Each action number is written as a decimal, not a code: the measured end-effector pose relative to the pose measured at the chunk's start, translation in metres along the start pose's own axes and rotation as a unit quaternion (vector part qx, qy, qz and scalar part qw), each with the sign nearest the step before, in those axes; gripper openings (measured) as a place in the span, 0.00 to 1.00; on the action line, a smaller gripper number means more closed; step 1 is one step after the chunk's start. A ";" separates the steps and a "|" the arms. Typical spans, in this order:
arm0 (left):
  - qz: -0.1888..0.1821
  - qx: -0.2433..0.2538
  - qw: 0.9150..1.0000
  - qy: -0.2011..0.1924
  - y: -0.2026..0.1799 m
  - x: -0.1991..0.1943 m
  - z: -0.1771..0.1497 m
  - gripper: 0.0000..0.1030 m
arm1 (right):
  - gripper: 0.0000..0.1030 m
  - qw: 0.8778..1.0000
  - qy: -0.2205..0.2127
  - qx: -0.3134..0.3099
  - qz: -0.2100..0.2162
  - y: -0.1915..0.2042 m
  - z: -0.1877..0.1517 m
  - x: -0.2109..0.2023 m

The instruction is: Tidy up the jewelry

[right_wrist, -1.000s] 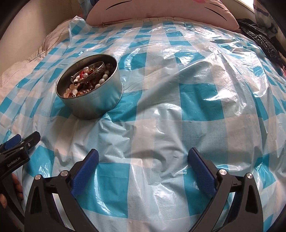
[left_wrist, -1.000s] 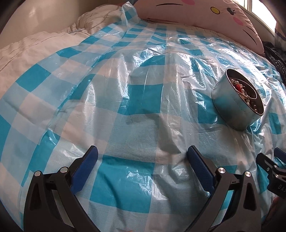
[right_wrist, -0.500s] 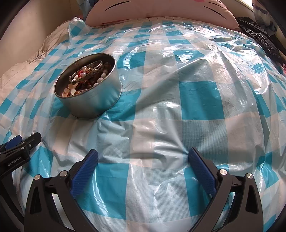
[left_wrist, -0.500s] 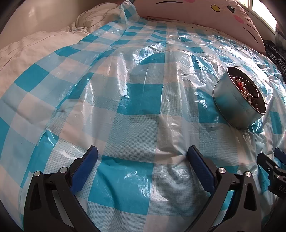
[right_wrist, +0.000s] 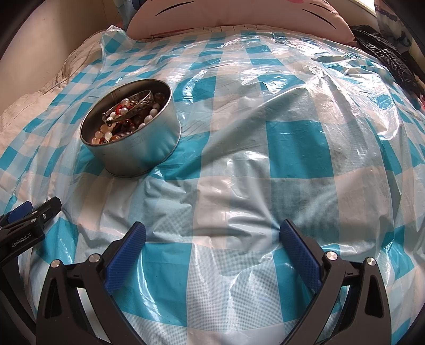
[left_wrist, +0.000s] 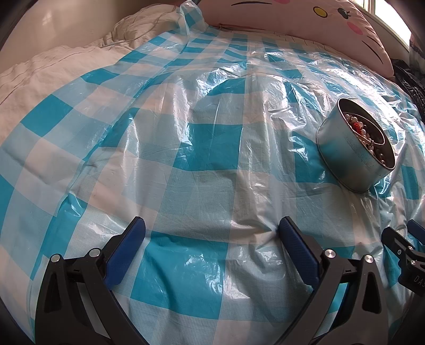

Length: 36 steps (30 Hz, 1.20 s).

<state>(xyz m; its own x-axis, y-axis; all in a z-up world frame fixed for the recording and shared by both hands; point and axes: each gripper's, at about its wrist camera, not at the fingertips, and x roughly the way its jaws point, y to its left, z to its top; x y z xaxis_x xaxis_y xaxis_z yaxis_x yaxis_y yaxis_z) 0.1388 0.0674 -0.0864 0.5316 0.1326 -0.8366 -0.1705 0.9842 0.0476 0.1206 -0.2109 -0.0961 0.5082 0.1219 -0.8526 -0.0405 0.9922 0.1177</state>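
Both hand-held grippers, left (left_wrist: pixel 211 229) and right (right_wrist: pixel 212 234), gape wide and empty over the bed's checked sheet (right_wrist: pixel 265 185), so I'd swing the right one toward the tin (right_wrist: pixel 132 148) of beads (right_wrist: pixel 124 119) ahead-left, lifting the top bangle (right_wrist: pixel 138 106) gently.

- Bed (left_wrist: pixel 47 69): covered in cream, creased bedding, exposed at the left edge of both views.
- Plastic sheet (left_wrist: pixel 212 138): translucent, blue-and-white checked, wrinkled and glossy, spread over most of the bed.
- Cushion (left_wrist: pixel 305 18): large, pink, printed with a cartoon cat face and whiskers, lying along the far edge of the sheet.
- Wall (right_wrist: pixel 53 31): plain beige, behind the bed at left.
- Window (left_wrist: pixel 390 18): at the upper right, admitting bright daylight.
- Black glossy item (right_wrist: pixel 385 53): beside the cushion at the right; identity unclear.
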 end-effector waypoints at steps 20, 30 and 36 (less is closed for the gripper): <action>0.000 0.000 1.000 0.000 0.000 0.000 0.000 0.94 | 0.93 1.000 0.000 0.000 -0.001 0.000 0.000 0.000; 0.000 0.000 1.000 0.000 0.000 0.000 0.000 0.94 | 0.93 1.000 -0.006 0.001 -0.002 0.000 0.000 0.001; 0.000 0.000 1.000 0.000 0.000 0.000 0.000 0.94 | 0.93 1.000 -0.007 0.002 -0.002 0.000 0.000 0.001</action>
<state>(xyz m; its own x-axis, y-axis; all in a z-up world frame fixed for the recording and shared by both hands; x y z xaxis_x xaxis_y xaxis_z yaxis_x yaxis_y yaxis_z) 0.1387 0.0676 -0.0863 0.5319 0.1333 -0.8362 -0.1707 0.9841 0.0483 0.1214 -0.2112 -0.0967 0.5211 0.1184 -0.8452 -0.0360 0.9925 0.1168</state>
